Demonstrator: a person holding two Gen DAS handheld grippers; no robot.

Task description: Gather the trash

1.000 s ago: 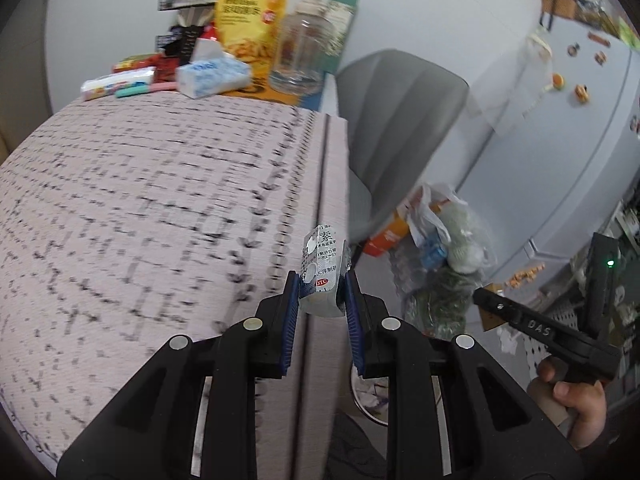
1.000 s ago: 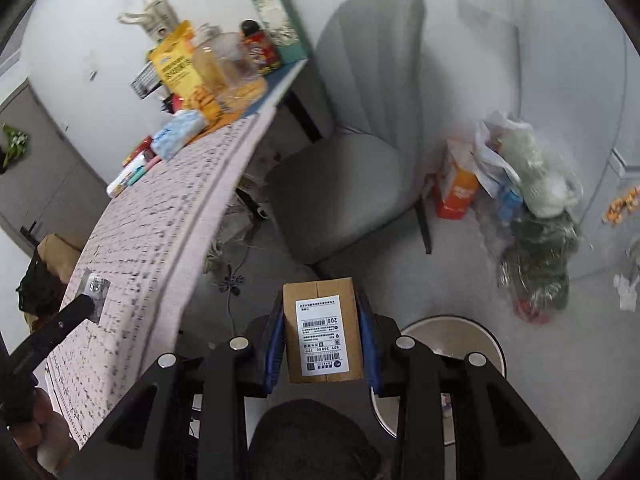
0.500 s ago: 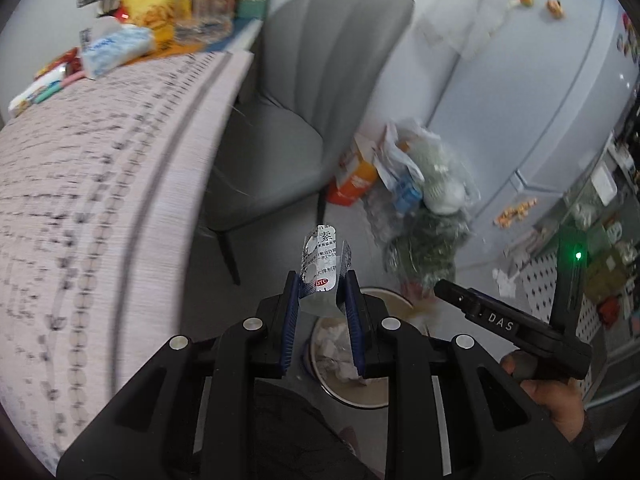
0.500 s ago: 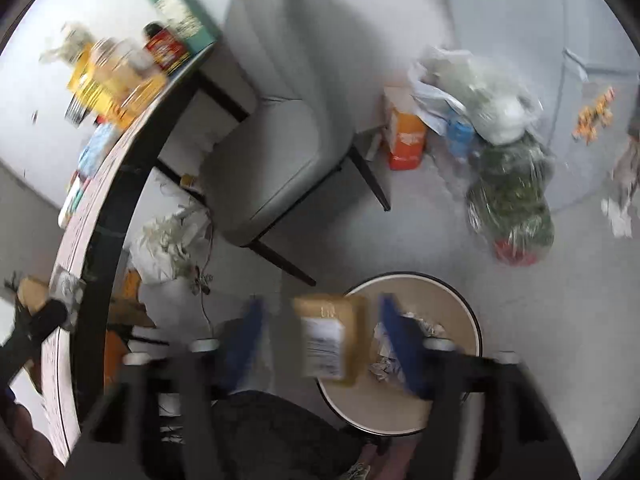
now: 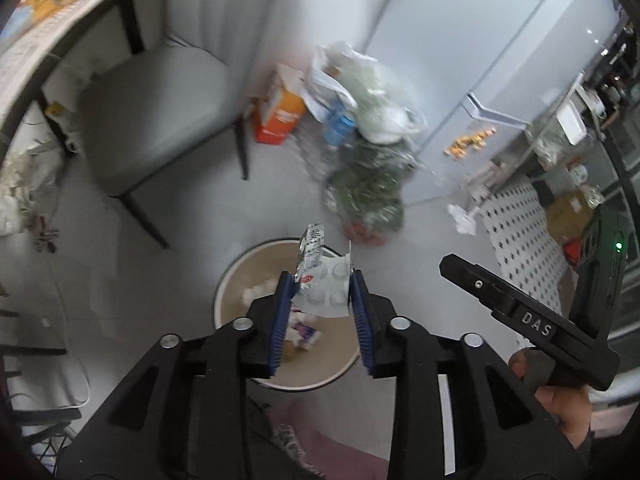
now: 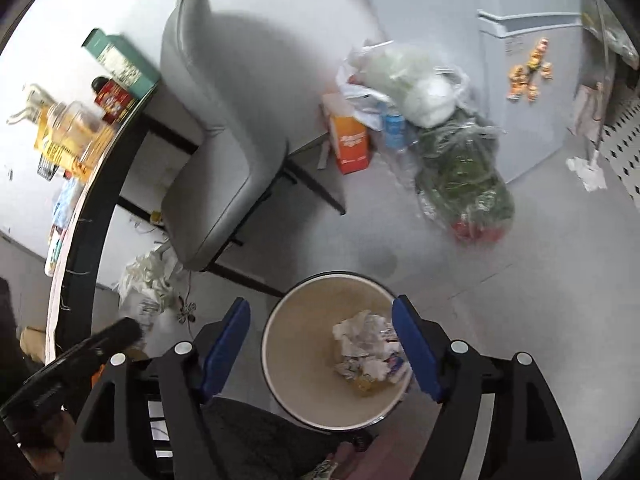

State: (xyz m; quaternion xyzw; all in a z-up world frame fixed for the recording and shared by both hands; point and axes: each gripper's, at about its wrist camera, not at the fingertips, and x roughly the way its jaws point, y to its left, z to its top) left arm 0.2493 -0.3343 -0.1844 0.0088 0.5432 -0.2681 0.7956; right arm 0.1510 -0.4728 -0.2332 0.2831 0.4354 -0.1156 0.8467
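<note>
My left gripper (image 5: pixel 320 300) over round beige waste bin (image 5: pixel 240 276), jaws opening, crumpled silver blister pack (image 5: pixel 324 284) between blue pads, resting against both, partly unfolded. Bin directly below jaws, white crumpled paper (image 5: pixel 256 292) inside. My right gripper (image 6: pixel 322 344) jaws wide and opening, nothing between them; same bin (image 6: pixel 288 344) framed between fingers, paper wad (image 6: pixel 368 352) near right pad. Grey upholstered chair (image 6: pixel 216 160) beyond jaws, left. Clear bag of greens (image 6: pixel 464 176) beyond, right.
</note>
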